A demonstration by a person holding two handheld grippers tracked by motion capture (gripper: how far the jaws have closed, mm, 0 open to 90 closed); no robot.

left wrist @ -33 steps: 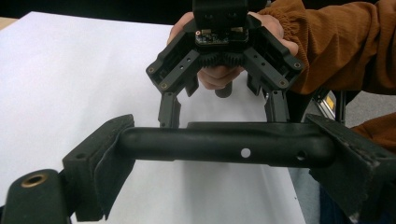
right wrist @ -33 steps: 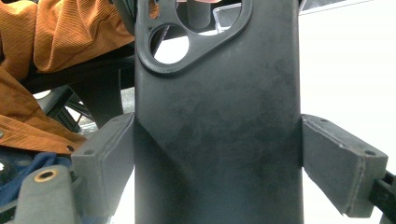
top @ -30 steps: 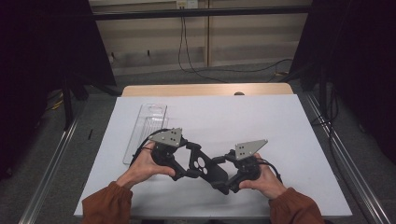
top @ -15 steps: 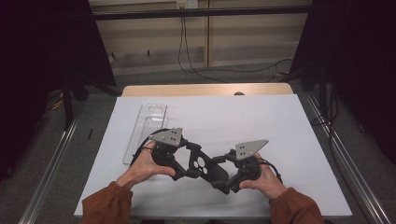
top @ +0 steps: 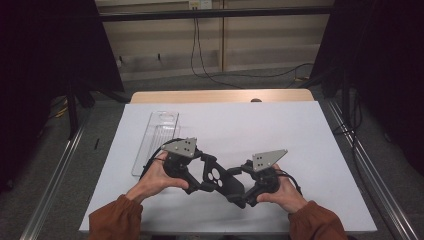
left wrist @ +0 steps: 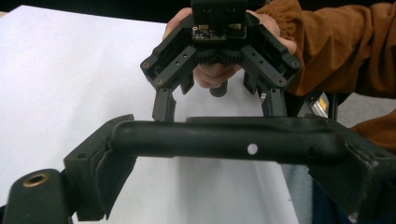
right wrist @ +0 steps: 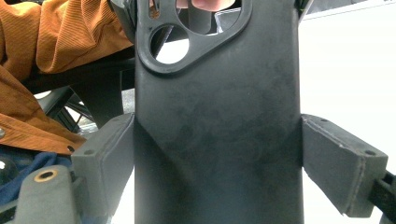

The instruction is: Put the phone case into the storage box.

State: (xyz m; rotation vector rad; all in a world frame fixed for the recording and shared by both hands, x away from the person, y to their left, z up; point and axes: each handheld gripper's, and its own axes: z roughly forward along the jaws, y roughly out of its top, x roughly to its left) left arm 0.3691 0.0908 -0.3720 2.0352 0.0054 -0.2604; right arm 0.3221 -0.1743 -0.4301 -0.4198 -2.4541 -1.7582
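- I have both grippers low over the white table [top: 310,130], near its front edge, pointed at each other with a black phone case [top: 222,179] held between them.
- My left gripper [top: 204,175] grips one end of the case: in the left gripper view the case's edge [left wrist: 224,139] lies crosswise between the pads, which press on its two ends.
- My right gripper [top: 241,187] is clamped on the other end: in the right gripper view the flat back of the case [right wrist: 215,130] stands upright between the two pads, with the camera cutout [right wrist: 191,32] at the top.
- The case hangs clear above the table, between my two hands, roughly at the middle of the front edge.
- A clear plastic tray [top: 156,140] lies on the table just beyond my left hand [top: 157,175], well apart from the case.
- My right hand [top: 282,192] wraps its gripper's handle; orange sleeves [top: 116,220] show at both wrists.
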